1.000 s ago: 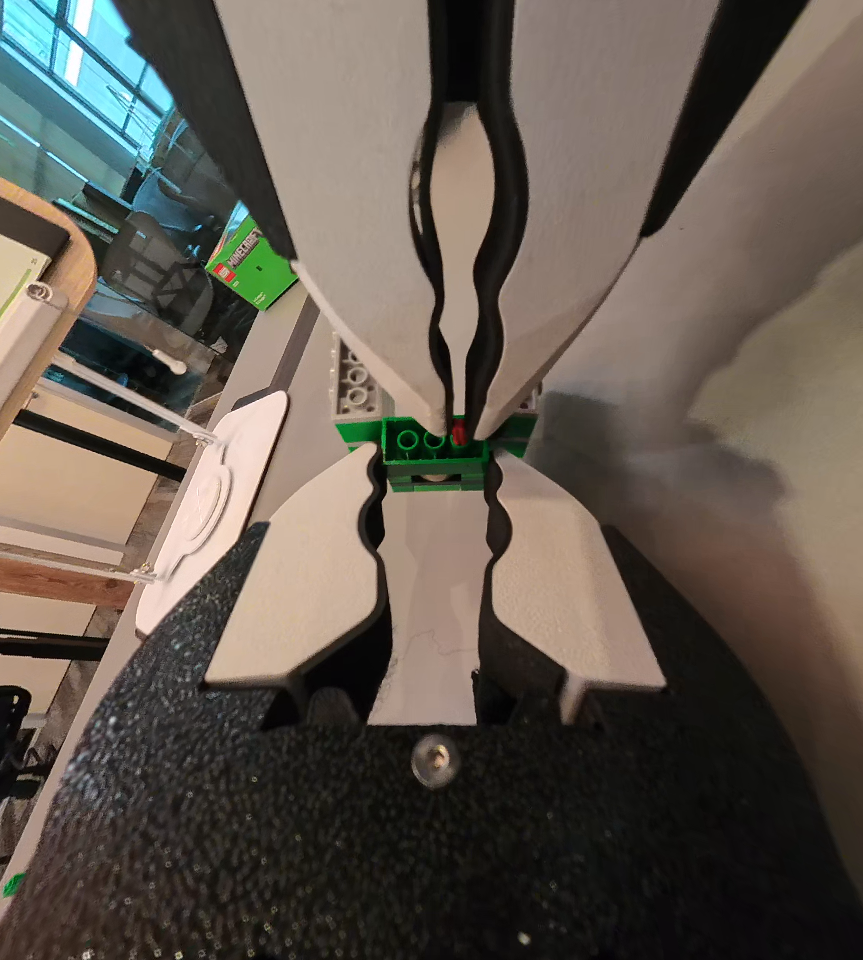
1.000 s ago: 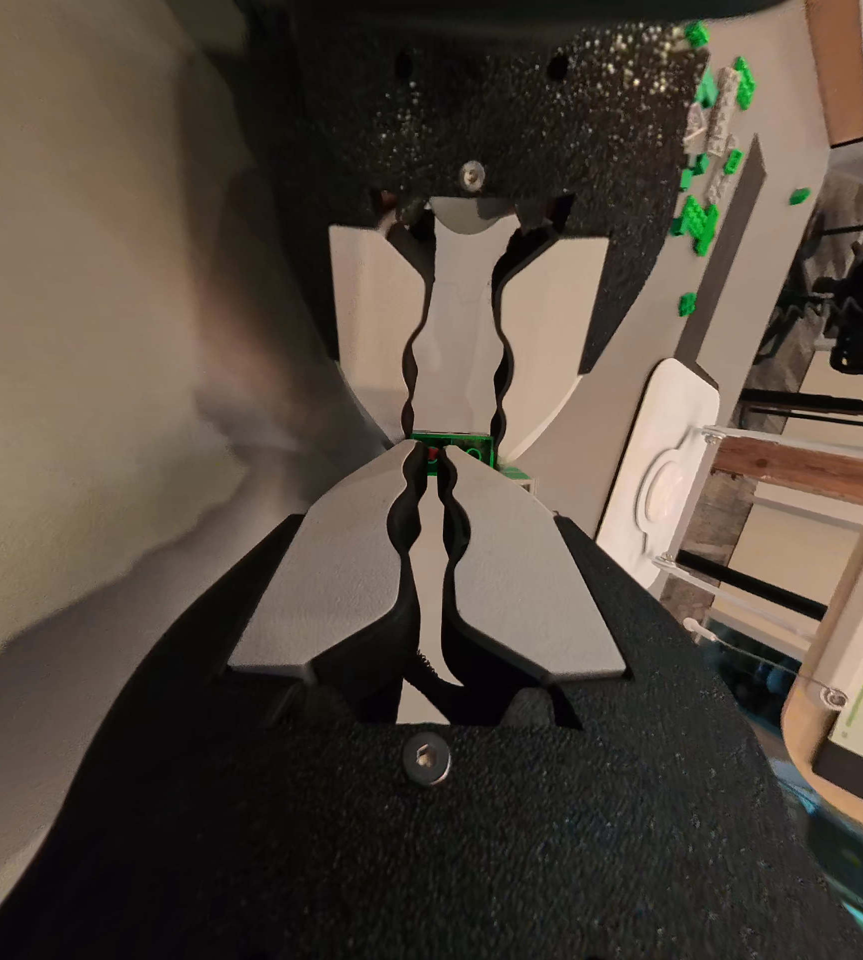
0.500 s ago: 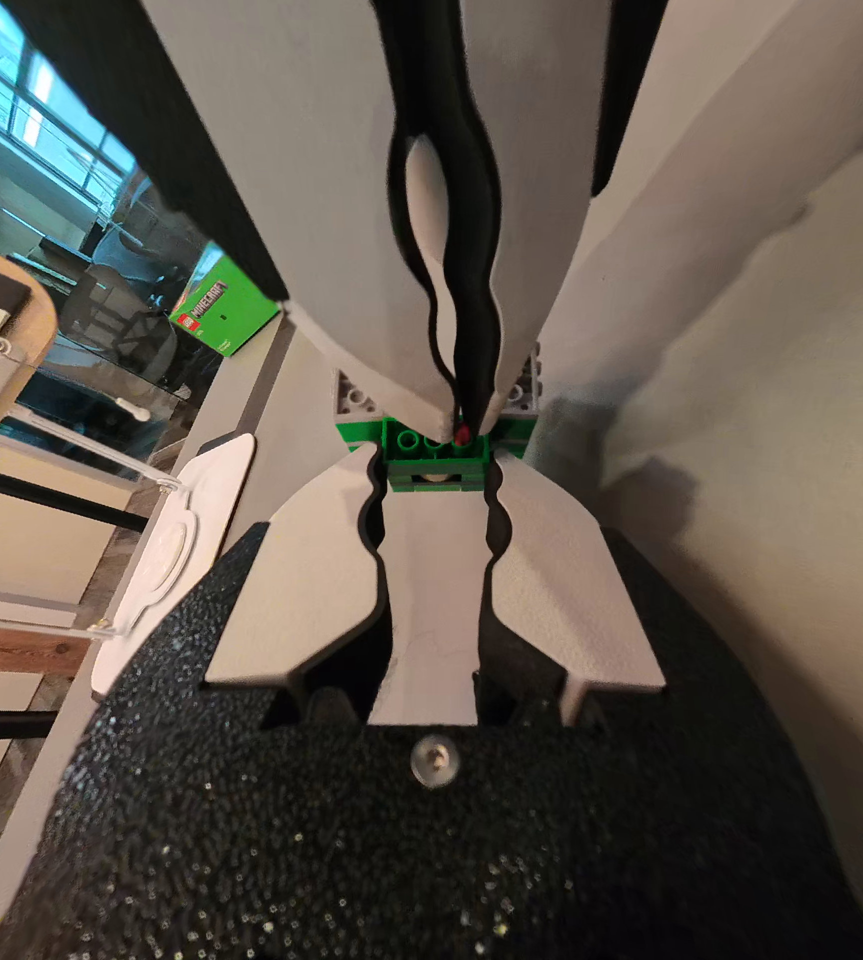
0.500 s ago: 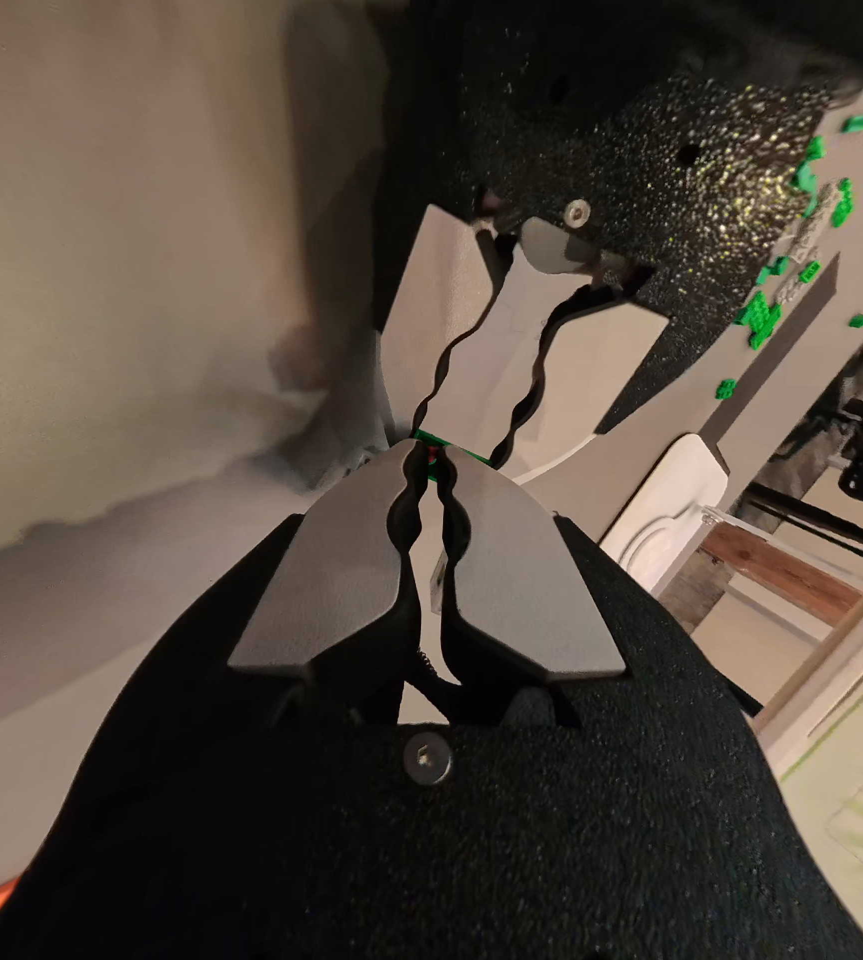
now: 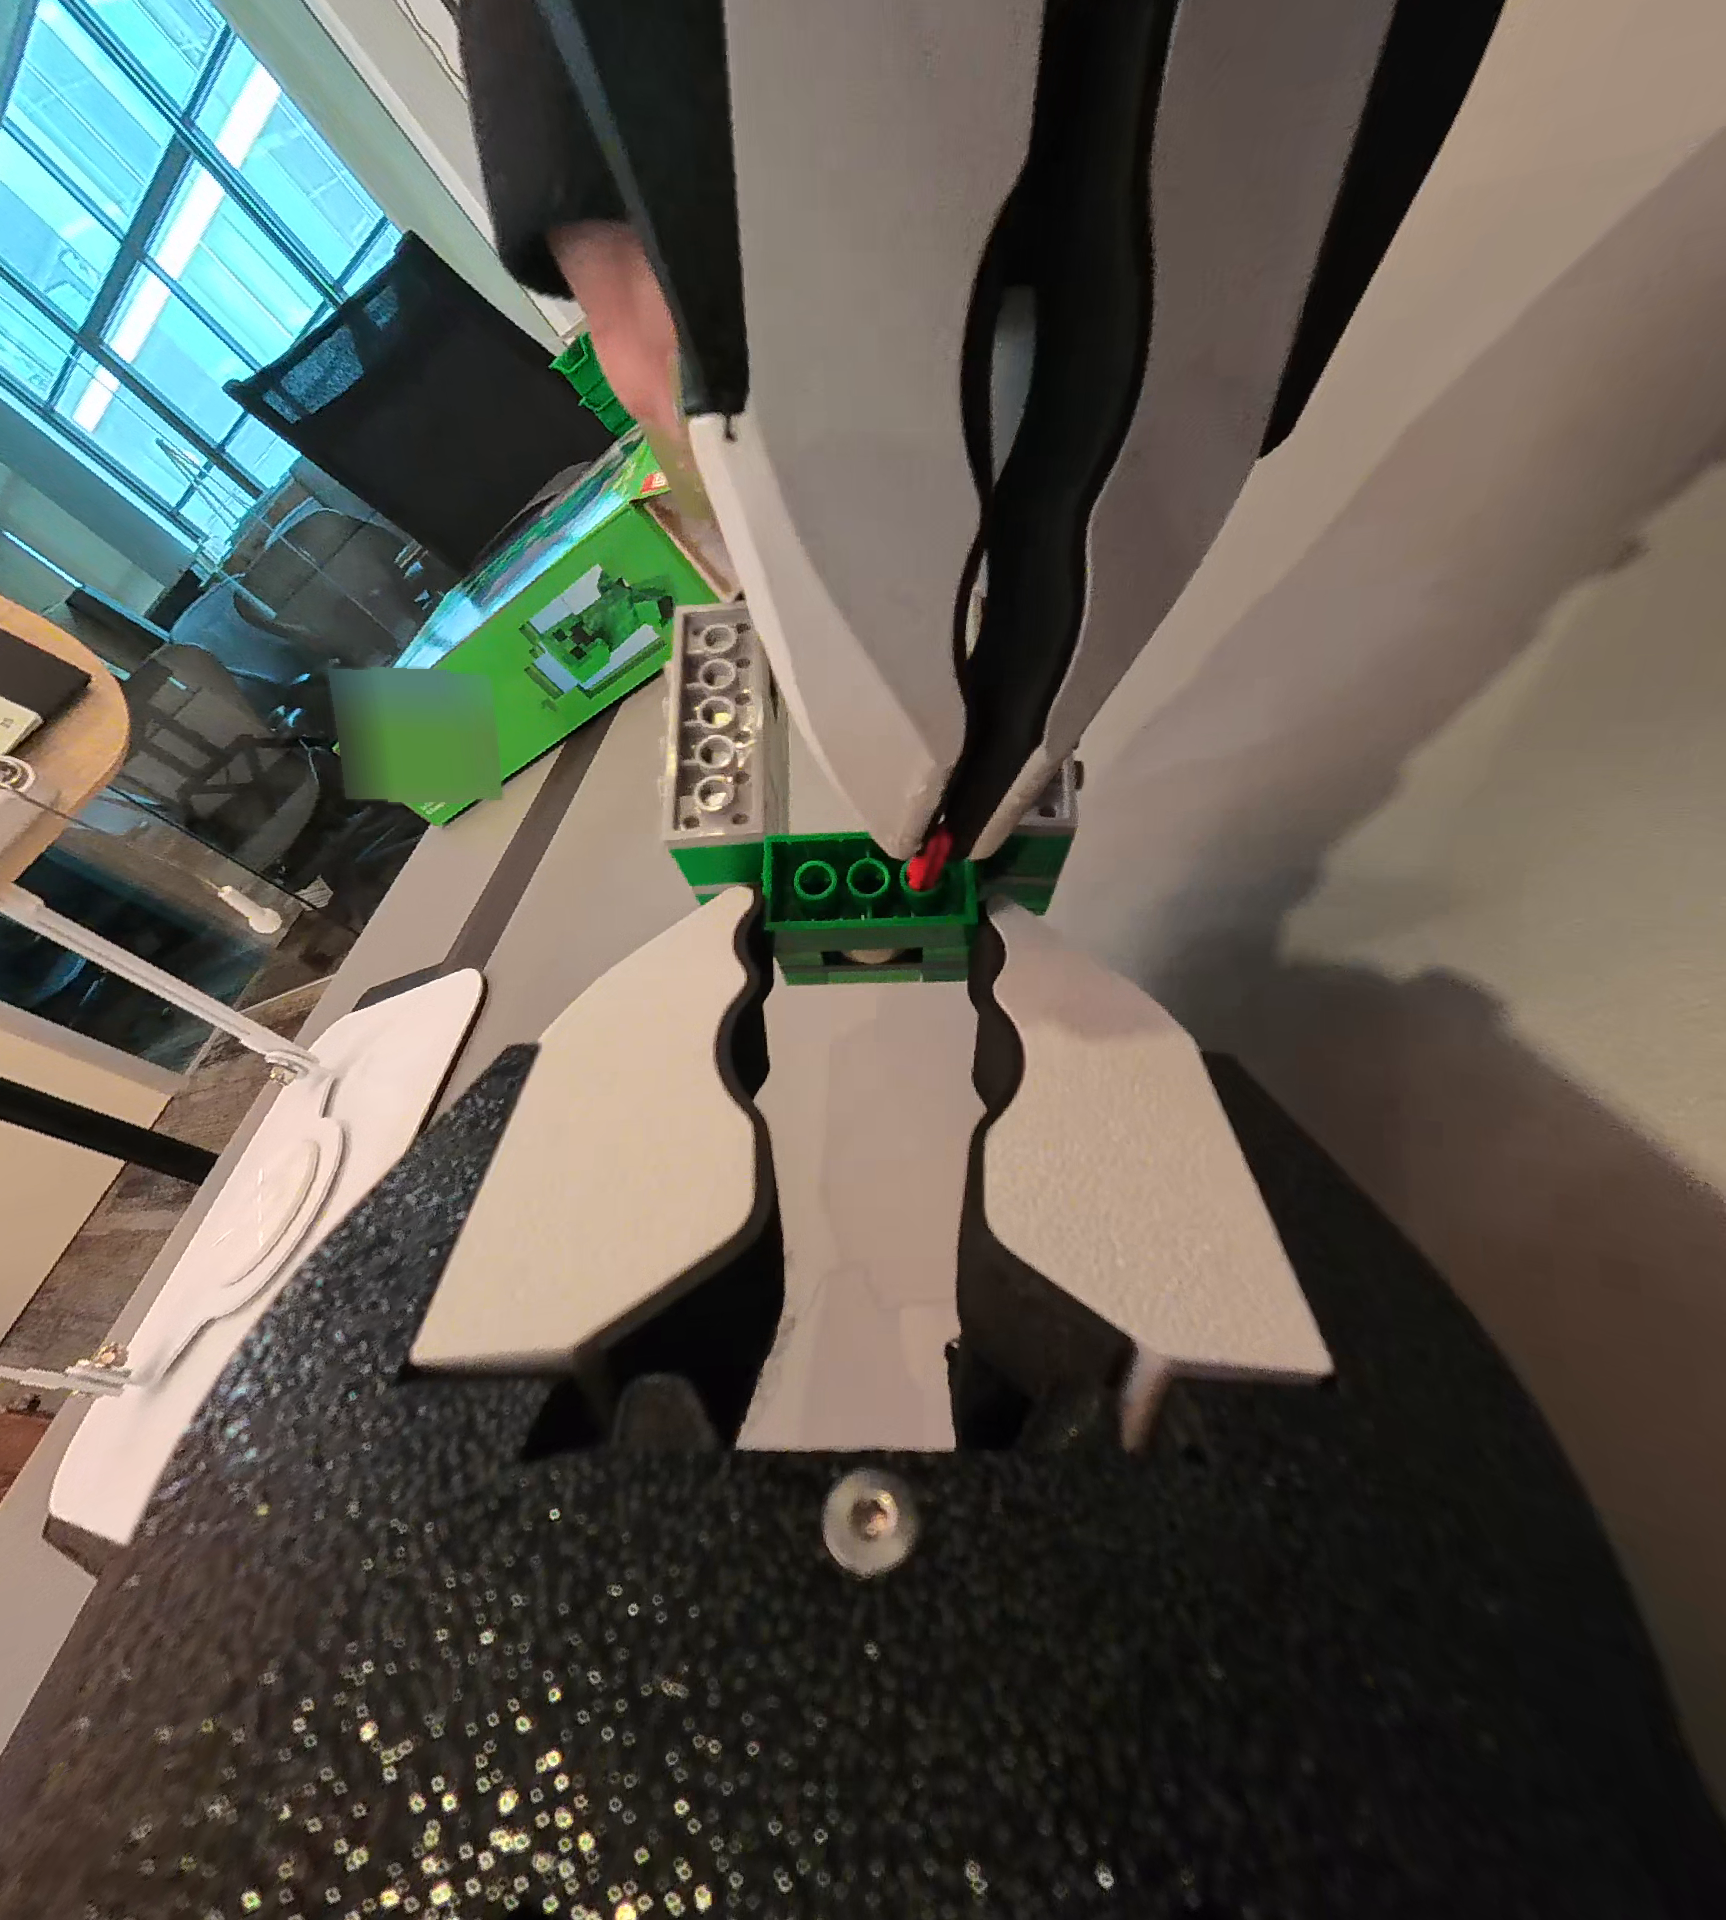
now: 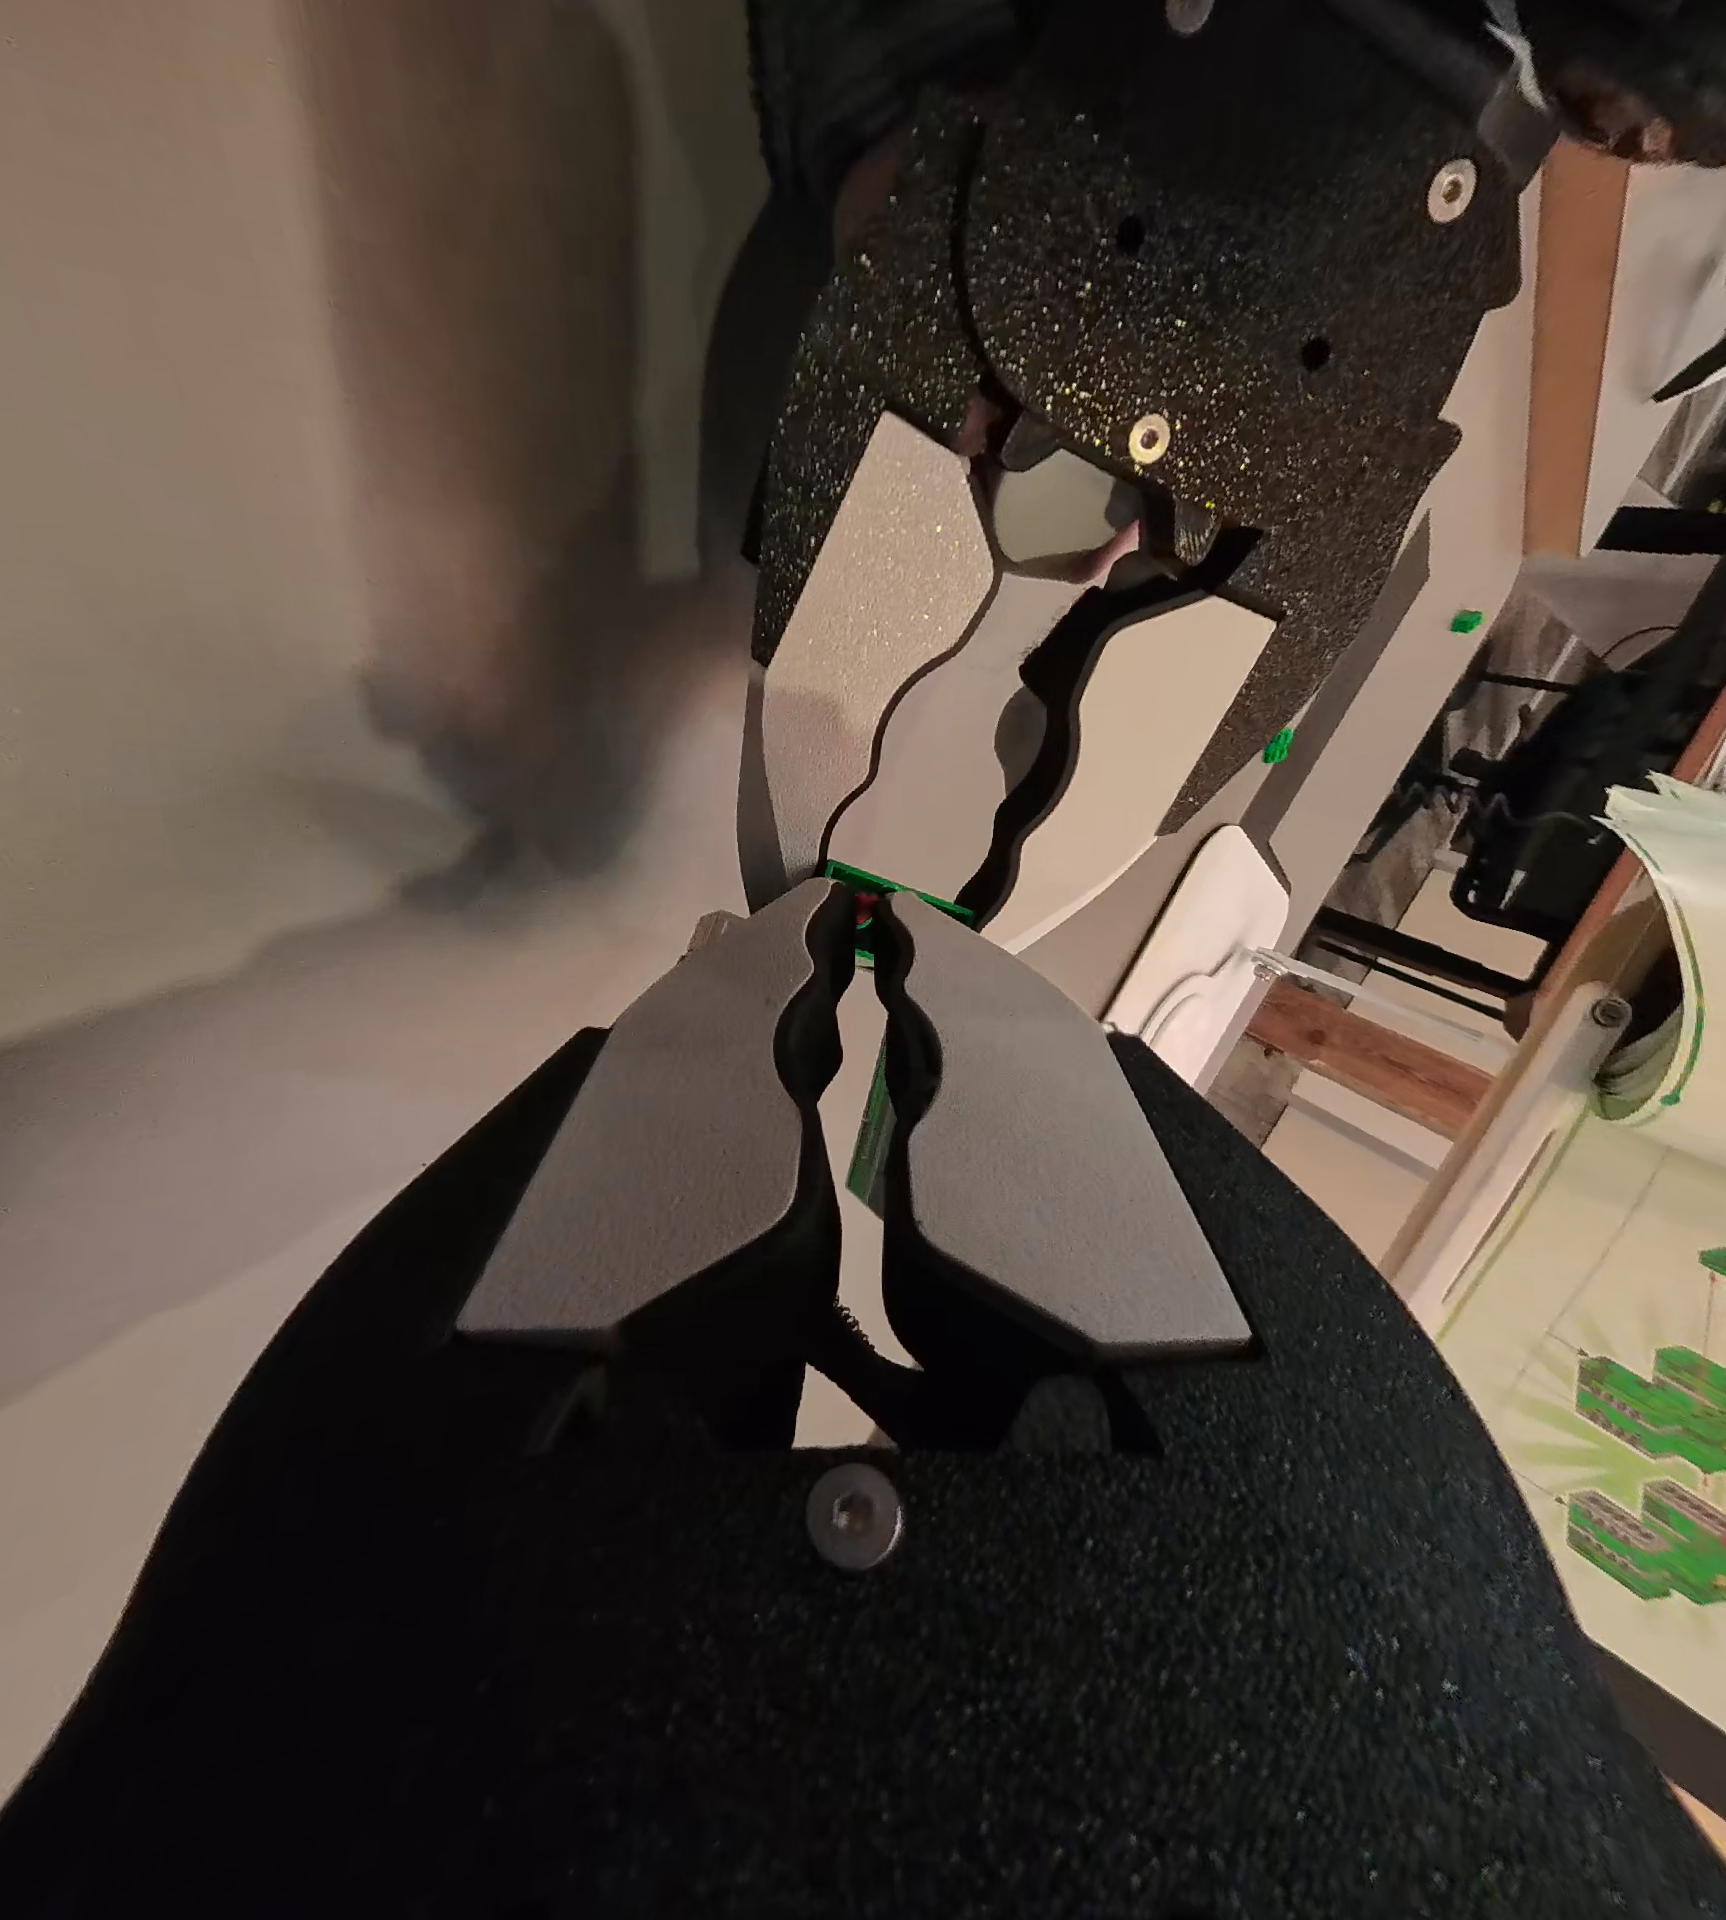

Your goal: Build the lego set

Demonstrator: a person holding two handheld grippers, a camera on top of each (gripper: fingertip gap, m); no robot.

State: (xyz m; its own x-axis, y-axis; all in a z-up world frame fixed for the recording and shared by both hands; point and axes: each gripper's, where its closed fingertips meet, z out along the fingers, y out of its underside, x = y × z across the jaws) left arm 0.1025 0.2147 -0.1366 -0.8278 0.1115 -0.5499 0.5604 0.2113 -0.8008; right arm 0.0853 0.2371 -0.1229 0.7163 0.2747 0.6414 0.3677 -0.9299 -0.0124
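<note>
In the left wrist view my left gripper [image 5: 869, 920] is shut on a green and grey lego assembly [image 5: 869, 894], gripping its green brick by the sides with the studs facing the camera. Grey bricks [image 5: 719, 727] stick out behind it. My right gripper [image 5: 947, 836] comes in from above, shut on a small red piece [image 5: 926, 862] that touches the brick's rightmost stud. In the right wrist view the right gripper [image 6: 859, 914] pinches the red piece [image 6: 861, 916] at its tips. Just beyond, the left gripper [image 6: 895, 891] holds the green assembly [image 6: 906, 894].
A green lego box [image 5: 568, 644] lies on the grey table behind. A white tray [image 5: 246, 1226] sits at the table's left edge. An open instruction booklet [image 6: 1669, 1403] is at the right, with loose green bricks [image 6: 1280, 746] on the table. Only a small space, under 4 cm, lies between the two pairs of fingers.
The right gripper has tilted and swung while the red piece stays at the green brick's right stud. Both views have turned, so the box and the booklet show more.
</note>
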